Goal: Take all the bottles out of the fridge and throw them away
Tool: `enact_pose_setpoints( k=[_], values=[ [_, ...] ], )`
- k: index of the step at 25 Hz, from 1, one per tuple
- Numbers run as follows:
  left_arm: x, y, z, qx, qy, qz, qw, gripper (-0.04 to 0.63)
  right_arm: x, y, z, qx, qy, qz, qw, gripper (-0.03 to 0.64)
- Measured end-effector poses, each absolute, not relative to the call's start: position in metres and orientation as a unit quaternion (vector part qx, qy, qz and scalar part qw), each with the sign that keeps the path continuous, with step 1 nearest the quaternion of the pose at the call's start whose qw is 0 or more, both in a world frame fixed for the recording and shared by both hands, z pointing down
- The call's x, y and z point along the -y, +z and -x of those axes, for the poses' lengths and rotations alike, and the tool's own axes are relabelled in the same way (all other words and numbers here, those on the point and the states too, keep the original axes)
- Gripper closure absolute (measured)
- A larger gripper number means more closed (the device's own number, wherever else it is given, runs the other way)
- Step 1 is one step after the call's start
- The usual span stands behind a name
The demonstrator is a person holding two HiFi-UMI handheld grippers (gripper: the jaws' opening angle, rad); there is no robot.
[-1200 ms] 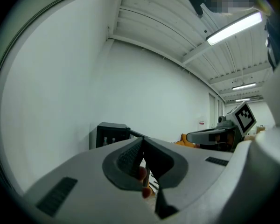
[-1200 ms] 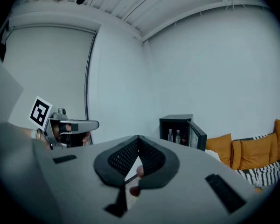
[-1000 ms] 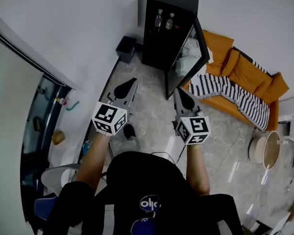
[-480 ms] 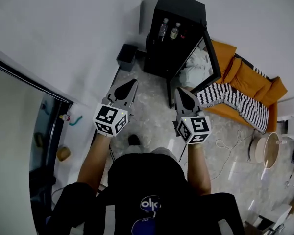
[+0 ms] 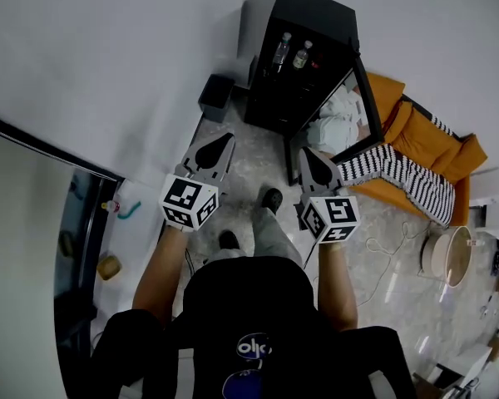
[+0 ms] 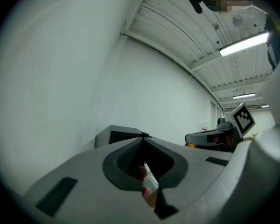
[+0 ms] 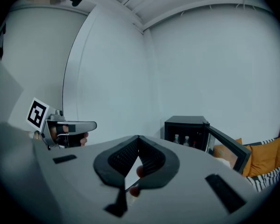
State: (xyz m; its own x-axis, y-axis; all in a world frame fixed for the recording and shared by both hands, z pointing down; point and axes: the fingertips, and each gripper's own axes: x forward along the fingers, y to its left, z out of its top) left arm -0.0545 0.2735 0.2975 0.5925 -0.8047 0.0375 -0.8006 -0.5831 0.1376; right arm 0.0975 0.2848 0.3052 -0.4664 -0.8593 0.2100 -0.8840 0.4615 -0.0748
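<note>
left hand-held gripper [image 5: 218, 142], right hand-held gripper [image 5: 310, 156]: jaws closed, empty | far mini fridge [image 5: 312, 15]: door open, two bottles [image 5: 281, 51] visible high inside | lower interior: dark, unreadable

The fridge [image 5: 303, 15] is matt black, and its door [image 5: 337, 121] is glossy, mirror-like glass. The bottles [image 5: 281, 52] look like clear plastic. The floor [image 5: 249, 173] is shiny pale stone. On the right, an orange cloth sofa [image 5: 424, 127] bears a striped woven blanket [image 5: 399, 173]. The left gripper [image 5: 223, 138] and right gripper [image 5: 309, 152] have matt grey plastic shells
</note>
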Motion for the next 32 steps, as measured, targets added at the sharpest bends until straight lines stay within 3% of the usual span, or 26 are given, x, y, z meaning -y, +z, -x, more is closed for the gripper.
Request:
enact_pose_setpoints(
  k=[12, 32],
  values=[
    [-0.171, 0.308, 0.031, 0.449, 0.006, -0.891, 0.066, 0.589, -0.176, 0.32, -0.112, 0.854, 0.098, -0.509, 0.052, 0.61],
    [0.07, 0.305, -0.065, 0.448, 0.037, -0.891, 0.066, 0.589, 0.067, 0.323, -0.2, 0.854, 0.117, -0.505, 0.05, 0.609]
  ],
)
